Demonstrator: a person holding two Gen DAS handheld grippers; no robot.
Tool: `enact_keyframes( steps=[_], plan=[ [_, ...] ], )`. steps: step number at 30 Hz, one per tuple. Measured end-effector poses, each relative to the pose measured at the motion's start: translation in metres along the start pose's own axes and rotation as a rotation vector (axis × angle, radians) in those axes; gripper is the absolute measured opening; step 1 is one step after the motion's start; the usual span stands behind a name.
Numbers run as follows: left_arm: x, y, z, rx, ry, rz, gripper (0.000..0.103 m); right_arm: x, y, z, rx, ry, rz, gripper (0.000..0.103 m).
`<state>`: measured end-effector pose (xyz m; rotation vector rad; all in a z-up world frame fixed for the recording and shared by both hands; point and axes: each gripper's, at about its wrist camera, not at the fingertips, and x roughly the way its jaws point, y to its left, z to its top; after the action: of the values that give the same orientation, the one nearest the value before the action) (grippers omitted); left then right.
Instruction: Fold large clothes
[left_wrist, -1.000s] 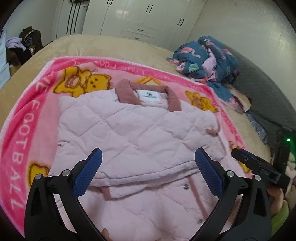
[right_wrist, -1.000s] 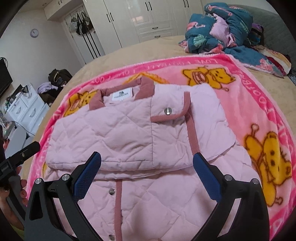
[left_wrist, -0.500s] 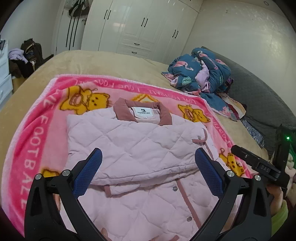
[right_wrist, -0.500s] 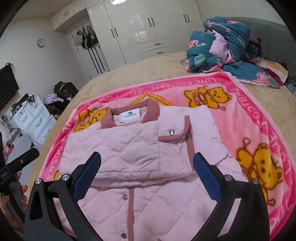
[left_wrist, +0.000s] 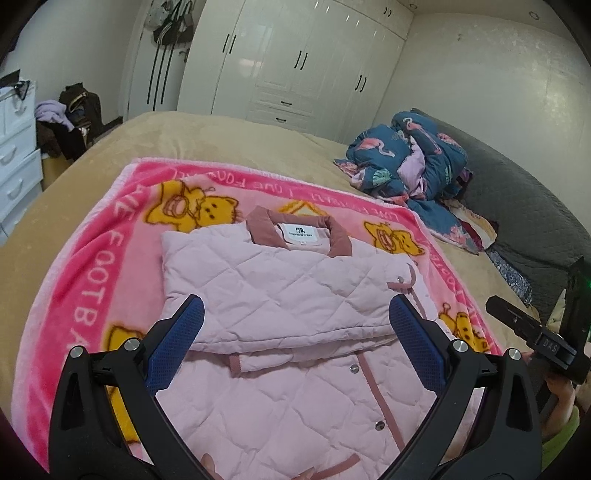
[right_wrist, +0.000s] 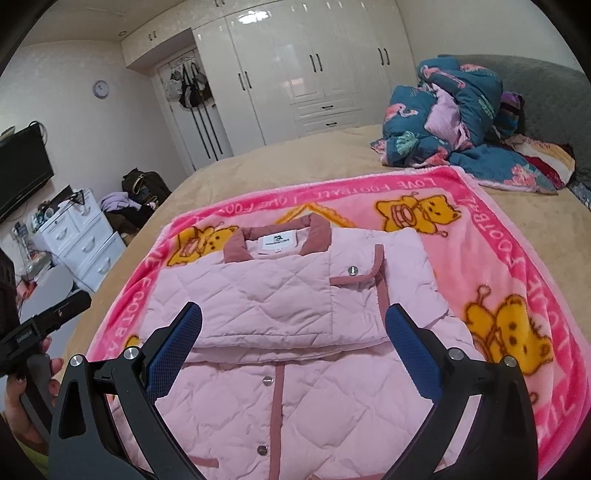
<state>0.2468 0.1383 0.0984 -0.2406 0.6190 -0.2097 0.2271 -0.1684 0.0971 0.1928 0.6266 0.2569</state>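
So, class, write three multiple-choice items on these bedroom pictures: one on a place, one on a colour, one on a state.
1. Where does the pink quilted jacket lie?
A. on the pink cartoon blanket
B. on the white drawer unit
C. on the floor

2. What colour is the jacket's collar?
A. navy
B. dusty rose
C. white

3. How does the right hand-held gripper stand?
A. shut on a sleeve
B. shut on the collar
C. open, holding nothing

Answers: 1 A, the blanket's border shows around the jacket; 2 B, the collar is darker pink than the quilting; 3 C, its blue pads stand wide apart over the jacket.
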Motion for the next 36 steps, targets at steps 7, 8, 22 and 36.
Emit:
enact_keyframes(
  steps=[7, 8, 22, 36],
  plan=[
    [-0.022, -0.005, -0.017, -0.023, -0.039, 0.005, 0.094, -0.026, 0.006, -0.005, -0.028, -0.032, 0.020, 0.099],
    [-0.023, -0.006, -0.020, -0.022, -0.038, 0.001, 0.094, -0.031, 0.006, -0.006, -0.027, -0.039, 0.026, 0.099],
    [-0.049, -0.034, -0.069, 0.022, -0.026, 0.023, 0.094, -0.080, -0.009, -0.025, 0.011, -0.073, 0.022, 0.099],
    [-0.081, -0.040, -0.101, 0.001, -0.040, 0.082, 0.094, -0.108, -0.018, -0.051, 0.024, -0.070, 0.064, 0.099]
  ],
)
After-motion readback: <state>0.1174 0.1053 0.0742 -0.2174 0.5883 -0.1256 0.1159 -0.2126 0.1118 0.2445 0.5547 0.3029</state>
